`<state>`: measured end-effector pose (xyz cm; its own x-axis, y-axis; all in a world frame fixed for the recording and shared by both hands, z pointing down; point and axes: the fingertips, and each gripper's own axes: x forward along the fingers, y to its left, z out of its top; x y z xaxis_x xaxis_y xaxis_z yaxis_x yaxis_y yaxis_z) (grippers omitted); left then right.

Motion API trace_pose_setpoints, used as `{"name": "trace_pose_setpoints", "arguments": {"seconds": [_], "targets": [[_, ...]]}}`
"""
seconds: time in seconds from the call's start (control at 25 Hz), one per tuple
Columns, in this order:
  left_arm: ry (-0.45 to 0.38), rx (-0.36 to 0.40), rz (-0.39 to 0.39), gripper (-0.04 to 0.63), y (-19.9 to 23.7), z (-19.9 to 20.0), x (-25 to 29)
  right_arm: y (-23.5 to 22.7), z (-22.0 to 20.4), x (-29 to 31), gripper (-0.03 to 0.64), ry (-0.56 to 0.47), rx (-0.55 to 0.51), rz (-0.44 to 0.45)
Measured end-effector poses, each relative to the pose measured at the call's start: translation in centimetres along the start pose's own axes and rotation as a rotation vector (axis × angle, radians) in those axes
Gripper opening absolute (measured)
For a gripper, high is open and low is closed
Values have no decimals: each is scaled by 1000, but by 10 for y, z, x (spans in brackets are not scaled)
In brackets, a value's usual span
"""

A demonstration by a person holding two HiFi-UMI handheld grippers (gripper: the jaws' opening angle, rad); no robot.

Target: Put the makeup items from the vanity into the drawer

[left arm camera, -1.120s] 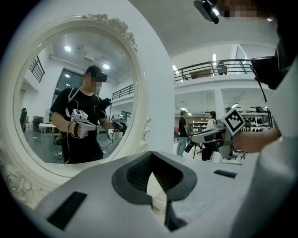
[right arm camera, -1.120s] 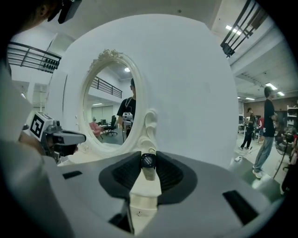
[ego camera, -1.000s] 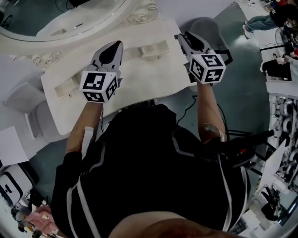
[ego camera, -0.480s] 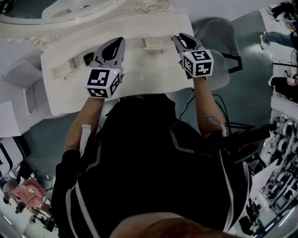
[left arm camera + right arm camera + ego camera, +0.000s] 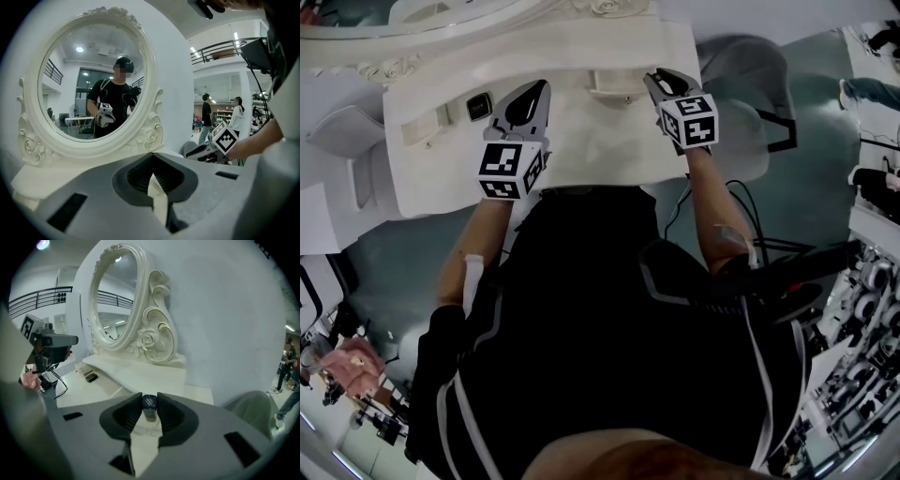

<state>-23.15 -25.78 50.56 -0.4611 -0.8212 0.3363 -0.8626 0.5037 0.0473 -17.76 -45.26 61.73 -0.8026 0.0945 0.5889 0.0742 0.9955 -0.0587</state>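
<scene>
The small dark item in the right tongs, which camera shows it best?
The right gripper view: the small dark item sits pinched between the right tongs, close and unobstructed. In the head view the tongs' body hides it. The left gripper view shows those tongs from the side, too small to make the item out.

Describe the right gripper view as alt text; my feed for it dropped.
The right gripper holds a small dark makeup item between its jaw tips, over the white vanity. Behind stands an oval mirror in a carved white frame, and a small dark case lies on the vanity to the left.
</scene>
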Motion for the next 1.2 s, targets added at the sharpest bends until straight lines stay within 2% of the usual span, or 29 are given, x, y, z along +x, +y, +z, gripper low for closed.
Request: {"name": "trace_pose_setpoints", "arguments": {"seconds": [0.52, 0.96, 1.2], "targets": [[40, -29, 31, 3, -4, -16, 3, 1, -33, 24, 104, 81, -48, 26], [42, -23, -5, 3, -10, -13, 1, 0, -36, 28, 106, 95, -32, 26], [36, -27, 16, 3, -5, -8, -4, -2, -34, 27, 107, 88, -60, 9]]}}
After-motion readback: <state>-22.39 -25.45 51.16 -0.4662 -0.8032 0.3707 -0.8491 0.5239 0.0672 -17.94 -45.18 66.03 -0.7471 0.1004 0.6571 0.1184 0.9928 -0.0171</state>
